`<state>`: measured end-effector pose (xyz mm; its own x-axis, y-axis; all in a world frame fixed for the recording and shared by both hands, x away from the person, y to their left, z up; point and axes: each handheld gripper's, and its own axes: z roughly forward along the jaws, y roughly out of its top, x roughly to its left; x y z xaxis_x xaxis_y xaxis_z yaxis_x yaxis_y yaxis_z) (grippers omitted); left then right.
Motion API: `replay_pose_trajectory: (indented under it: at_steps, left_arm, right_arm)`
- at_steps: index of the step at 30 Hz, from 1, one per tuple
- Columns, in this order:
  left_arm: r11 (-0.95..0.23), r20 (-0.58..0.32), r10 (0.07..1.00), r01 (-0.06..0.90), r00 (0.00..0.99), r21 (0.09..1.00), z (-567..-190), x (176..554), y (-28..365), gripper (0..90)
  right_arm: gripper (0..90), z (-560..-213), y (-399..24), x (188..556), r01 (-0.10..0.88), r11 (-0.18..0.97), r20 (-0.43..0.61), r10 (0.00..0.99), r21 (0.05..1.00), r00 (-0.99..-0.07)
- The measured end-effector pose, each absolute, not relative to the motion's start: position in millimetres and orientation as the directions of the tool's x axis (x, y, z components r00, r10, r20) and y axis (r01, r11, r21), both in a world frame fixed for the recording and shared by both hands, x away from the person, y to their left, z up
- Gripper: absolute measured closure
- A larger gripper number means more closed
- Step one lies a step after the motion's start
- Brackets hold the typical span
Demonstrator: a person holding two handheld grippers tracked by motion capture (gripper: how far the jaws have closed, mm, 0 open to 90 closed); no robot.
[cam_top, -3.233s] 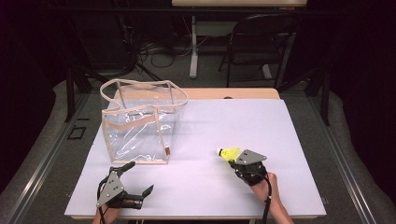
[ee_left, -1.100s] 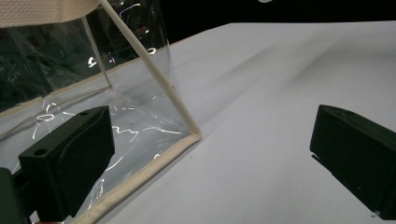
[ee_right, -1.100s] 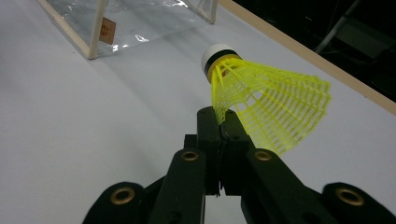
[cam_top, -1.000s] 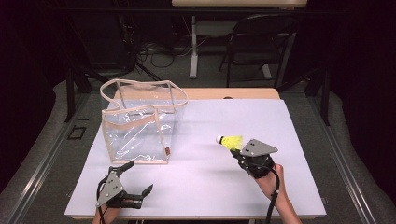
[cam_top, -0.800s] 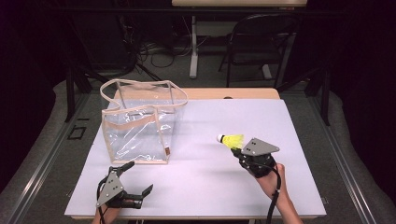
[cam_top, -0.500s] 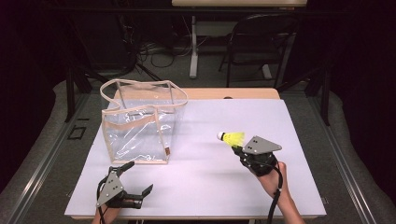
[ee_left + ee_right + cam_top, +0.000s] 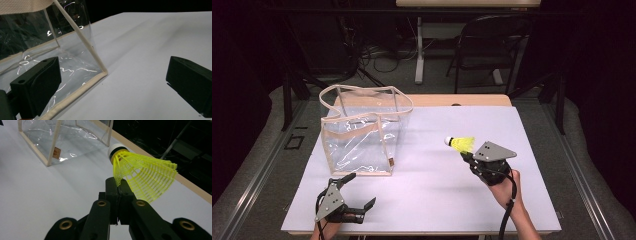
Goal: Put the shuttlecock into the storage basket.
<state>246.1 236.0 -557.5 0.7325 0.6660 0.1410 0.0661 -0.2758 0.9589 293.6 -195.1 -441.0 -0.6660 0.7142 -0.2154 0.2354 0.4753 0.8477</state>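
Note:
A yellow shuttlecock (image 7: pixel 460 143) with a white cork tip is held above the white table, its skirt pinched between the jaws of my right gripper (image 7: pixel 468 154); in the right gripper view the shuttlecock (image 7: pixel 140 176) points its cork toward the bag, with the right gripper (image 7: pixel 119 190) shut on the skirt's edge. A clear plastic bag (image 7: pixel 362 131) with beige trim stands open at the left of the table. My left gripper (image 7: pixel 359 191) lies near the front left edge, open with nothing between its jaws; the bag's corner (image 7: pixel 101 71) lies just ahead of it.
The white table (image 7: pixel 432 200) has free room between the two grippers. A wooden strip (image 7: pixel 452 100) runs along its far edge. Beyond it stand a dark chair (image 7: pixel 484 45), a desk leg and cables on the floor.
My right gripper has lifted slightly and moved a little away from me with the shuttlecock in it. The left gripper and the bag have not moved.

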Motion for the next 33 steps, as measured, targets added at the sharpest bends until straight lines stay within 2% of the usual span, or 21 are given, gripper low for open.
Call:
replay_pose_trajectory:
  at_steps: [33]
  left_arm:
    - [-0.274,0.139,0.666,0.068,0.733,0.959,-557.5,246.4,235.8,0.0]
  right_arm:
    - [89.3,-419.5,-191.4,301.0,0.207,0.478,-0.238,0.712,0.854,-0.661]
